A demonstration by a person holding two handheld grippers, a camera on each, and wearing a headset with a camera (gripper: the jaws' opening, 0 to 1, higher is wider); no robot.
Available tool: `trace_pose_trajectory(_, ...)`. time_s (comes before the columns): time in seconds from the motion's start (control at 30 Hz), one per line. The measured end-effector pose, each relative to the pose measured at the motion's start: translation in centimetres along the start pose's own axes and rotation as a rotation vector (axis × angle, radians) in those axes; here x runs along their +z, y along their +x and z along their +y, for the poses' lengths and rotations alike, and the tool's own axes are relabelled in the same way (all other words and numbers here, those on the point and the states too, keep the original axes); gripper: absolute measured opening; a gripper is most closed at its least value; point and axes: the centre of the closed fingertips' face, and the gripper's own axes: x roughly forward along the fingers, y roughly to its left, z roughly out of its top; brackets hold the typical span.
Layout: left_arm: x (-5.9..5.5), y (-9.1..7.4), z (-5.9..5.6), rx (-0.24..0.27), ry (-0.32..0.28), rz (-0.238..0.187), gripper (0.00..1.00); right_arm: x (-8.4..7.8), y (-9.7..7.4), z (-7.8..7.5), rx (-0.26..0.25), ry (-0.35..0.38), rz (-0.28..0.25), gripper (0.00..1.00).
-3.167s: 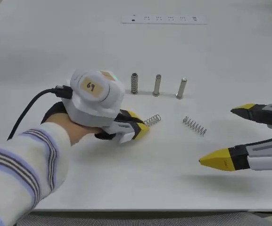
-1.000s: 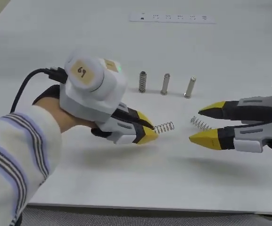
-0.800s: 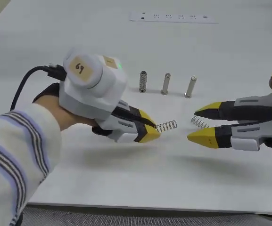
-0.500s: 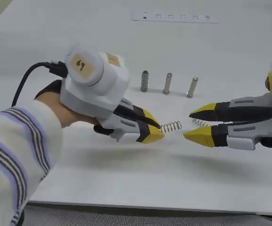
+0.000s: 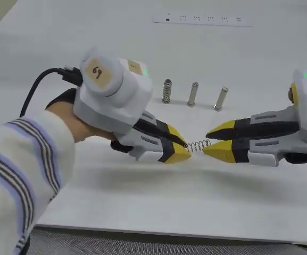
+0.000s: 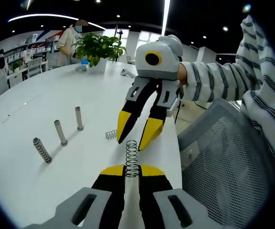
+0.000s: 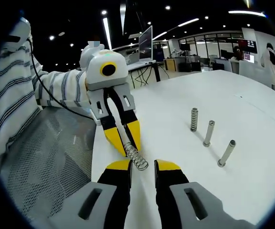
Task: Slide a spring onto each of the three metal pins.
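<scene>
Pinching the spring (image 5: 197, 145) by a hidden end, left gripper (image 5: 185, 150) faces right gripper (image 5: 205, 143), narrowly parted around the other.

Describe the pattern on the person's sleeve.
The sleeve is pale with thin dark stripes, which shows best in the head view.

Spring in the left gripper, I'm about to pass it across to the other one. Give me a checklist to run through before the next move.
1. Grip: left gripper shut on the held spring: ok.
2. Alignment: held spring's free end between the jaws of the right gripper: ok.
3. Takeover: right gripper closed on it: not ok, jaws apart.
4. Targets: middle pin and right pin bare, upright: ok.
5. Done so far: left pin carries a spring: ok.
6. Supply: loose spring lying on the table: ok.
</scene>
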Motion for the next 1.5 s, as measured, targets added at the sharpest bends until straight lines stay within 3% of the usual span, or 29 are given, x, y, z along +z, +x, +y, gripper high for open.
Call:
trace_pose_trajectory(0.67, -0.8, 0.0, -0.2, -0.025, 0.0, 0.026, 0.03, -0.8, 0.7, 1.2, 0.071, -0.066, 0.057, 0.11)
trace_pose_trajectory(1.0, -0.8, -0.2, -0.5, -0.037, 0.009, 0.027, 0.03, -0.9, 0.7, 1.7, 0.105, -0.183, 0.129, 0.1)
trace_pose_trajectory(1.23, -1.0, -0.4, -0.5, -0.024, 0.012, 0.025, 0.03, -0.8, 0.8, 1.7, 0.109, -0.151, 0.112, 0.09)
trace_pose_trajectory(1.5, -1.1, -0.5, -0.7, -0.017, 0.022, 0.034, 0.03, -0.9, 0.8, 2.0, 0.109, -0.172, 0.113, 0.09)
